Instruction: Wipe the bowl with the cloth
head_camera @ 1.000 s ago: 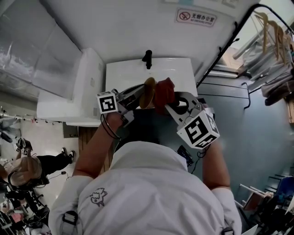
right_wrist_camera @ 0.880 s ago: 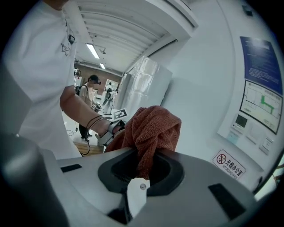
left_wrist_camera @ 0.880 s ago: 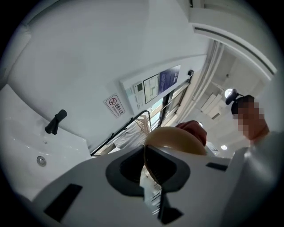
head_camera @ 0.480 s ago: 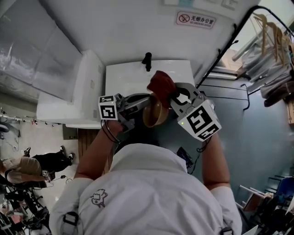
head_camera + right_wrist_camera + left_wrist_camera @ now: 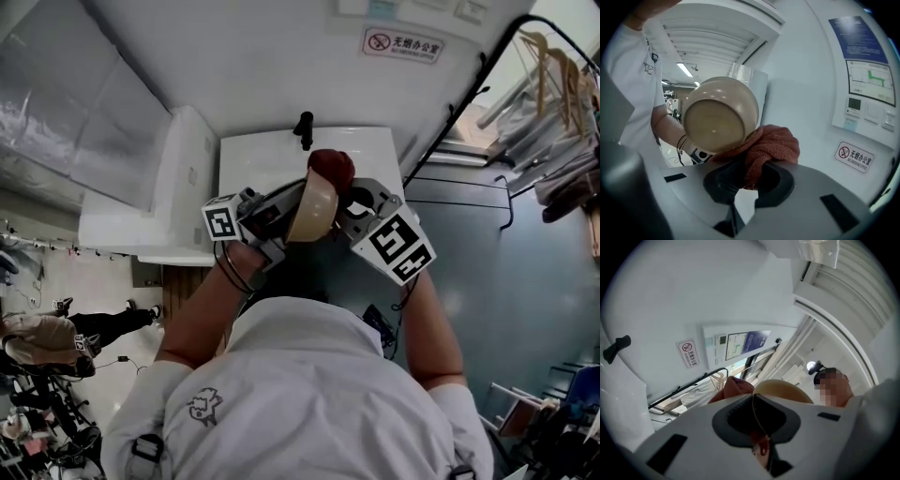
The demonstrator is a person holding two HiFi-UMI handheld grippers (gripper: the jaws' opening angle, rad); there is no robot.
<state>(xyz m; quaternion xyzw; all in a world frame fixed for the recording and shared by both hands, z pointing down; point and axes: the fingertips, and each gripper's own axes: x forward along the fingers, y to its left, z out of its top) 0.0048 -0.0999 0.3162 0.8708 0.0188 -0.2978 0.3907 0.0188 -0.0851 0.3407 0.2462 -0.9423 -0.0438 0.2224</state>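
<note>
- Up in the air over the white sink [image 5: 255, 157], the tan bowl [image 5: 314, 208] is tipped on its side, just in front of the person's chest.
- The red cloth [image 5: 330, 167] is bunched up. It touches the outside of the bowl, on the side far from the person.
- The left gripper [image 5: 755, 401] has its jaws closed tight on the thin rim of the bowl and holds it up.
- The right gripper [image 5: 747, 174] has its jaws closed on the cloth. The bowl's round bottom faces it.
- A black tap [image 5: 303, 128] stands at the back of the sink.
- A no-smoking sign [image 5: 401, 43] is on the white wall behind.
</note>
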